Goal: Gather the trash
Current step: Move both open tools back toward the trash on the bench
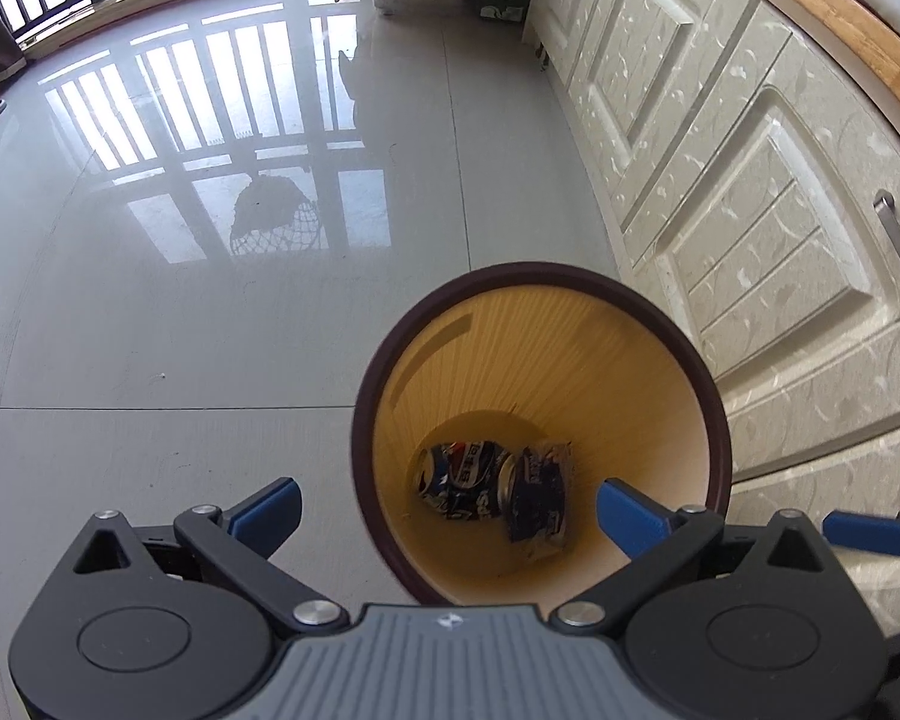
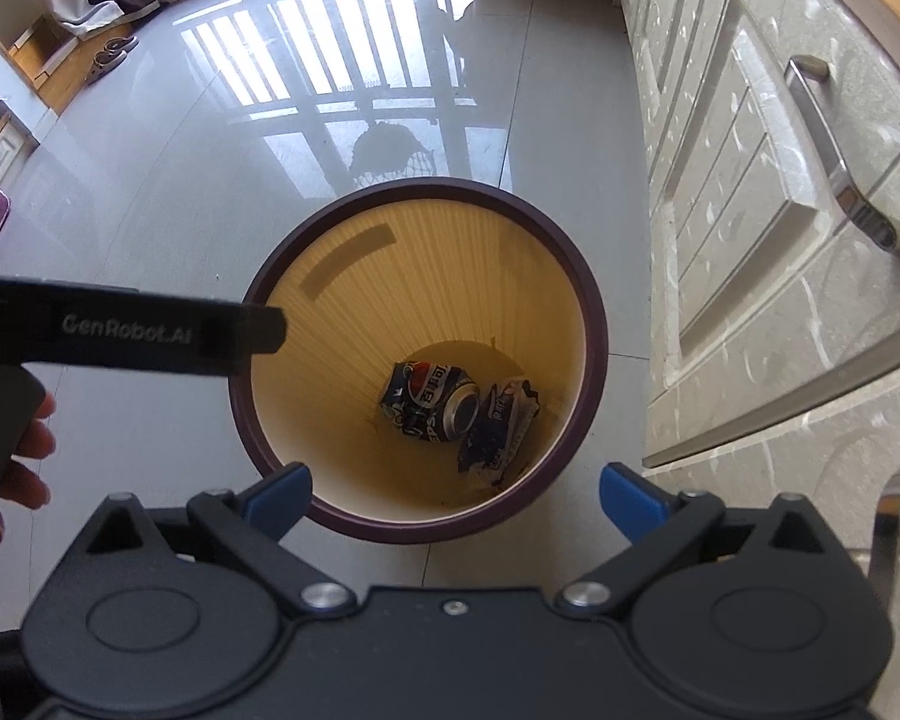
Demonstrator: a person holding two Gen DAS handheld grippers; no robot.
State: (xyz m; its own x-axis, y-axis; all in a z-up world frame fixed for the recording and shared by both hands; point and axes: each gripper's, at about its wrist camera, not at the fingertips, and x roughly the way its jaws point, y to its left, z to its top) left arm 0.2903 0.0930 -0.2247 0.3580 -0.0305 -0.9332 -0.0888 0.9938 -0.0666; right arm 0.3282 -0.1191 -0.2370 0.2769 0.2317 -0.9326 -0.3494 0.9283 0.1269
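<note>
Trash is lying in the bin, and we are holding both tongs wide apart over it.

We are looking down into a round bin (image 2: 594,324) with a dark rim and yellow inside walls, standing on the shiny grey floor (image 1: 150,312) just beside the white cupboards (image 1: 750,192) on the right. At the bottom a squashed blue can (image 2: 429,399) is lying, and a crumpled wrapper (image 2: 498,426) is touching its right side. We are holding the left gripper (image 1: 450,510) over the near rim, its blue fingers (image 1: 267,513) spread apart with nothing between them. We are holding the right gripper (image 2: 456,495) above the near rim too, also spread wide and holding nothing. In the right view a hand (image 2: 24,468) is gripping the left gripper's black handle at the left edge.
</note>
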